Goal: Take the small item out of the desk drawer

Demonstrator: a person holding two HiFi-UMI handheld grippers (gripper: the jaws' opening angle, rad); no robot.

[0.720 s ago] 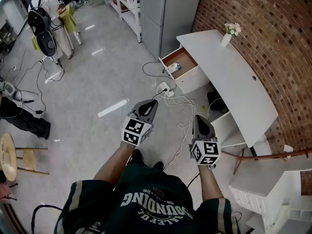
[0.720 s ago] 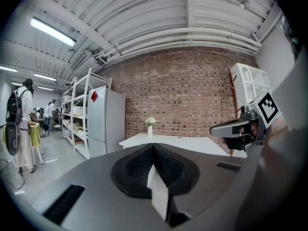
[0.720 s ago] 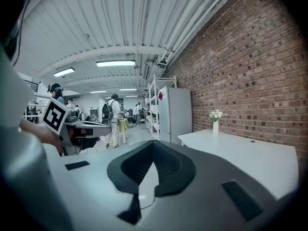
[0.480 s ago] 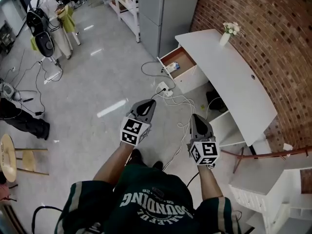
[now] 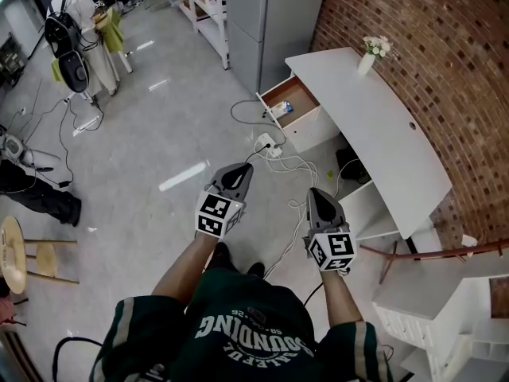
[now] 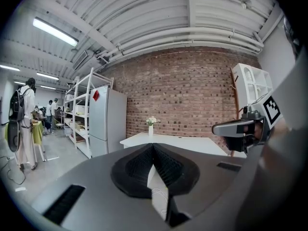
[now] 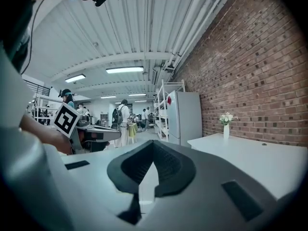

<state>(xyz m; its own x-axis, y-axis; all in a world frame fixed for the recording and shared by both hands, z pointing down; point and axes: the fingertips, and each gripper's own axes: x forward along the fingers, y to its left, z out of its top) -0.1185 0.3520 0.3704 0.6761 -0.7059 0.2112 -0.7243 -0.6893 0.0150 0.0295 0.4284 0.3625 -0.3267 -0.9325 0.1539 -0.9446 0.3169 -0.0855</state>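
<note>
A white desk [image 5: 374,126] stands against the brick wall, with its drawer [image 5: 296,94] pulled open at the near-left corner. Inside the drawer lies a small blue-and-white item [image 5: 282,110]. Both grippers hang in the air over the floor, well short of the drawer and pointing roughly toward it. My left gripper [image 5: 242,169] is shut with nothing between its jaws; in its own view the left gripper [image 6: 154,146] faces the desk and a vase of flowers [image 6: 151,127]. My right gripper [image 5: 316,193] is shut and holds nothing; in its own view the right gripper [image 7: 153,142] has its pads meeting.
A power strip [image 5: 269,145] and loose white cables [image 5: 298,173] lie on the floor between me and the drawer. A grey cabinet [image 5: 270,14] stands left of the desk. People [image 5: 75,22] stand far left; stools [image 5: 16,253] and white shelving [image 5: 429,309] flank me.
The head view has shifted slightly. Both grippers stay shut and in about the same place.
</note>
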